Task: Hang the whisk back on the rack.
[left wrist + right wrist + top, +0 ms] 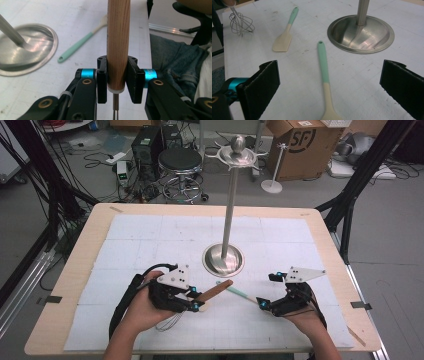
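My left gripper (196,306) (117,80) is shut on the wooden handle (215,290) (118,42) of a wire whisk and holds it off the table. The whisk wires (170,321) (240,23) hang below the hand. A spoon with a mint handle (241,294) (323,66) lies on the white mat between the two hands. My right gripper (268,290) (329,85) stands open low over the spoon's cream end, its pads wide apart on either side. A mint-handled cream spatula (285,36) lies farther off, near the whisk.
A tall steel stand rises from a round base (223,261) (27,51) (360,35) at the mat's middle, with hook arms at its top (239,154). A mint utensil (80,45) lies beside that base. The wooden table edge (210,209) frames the mat.
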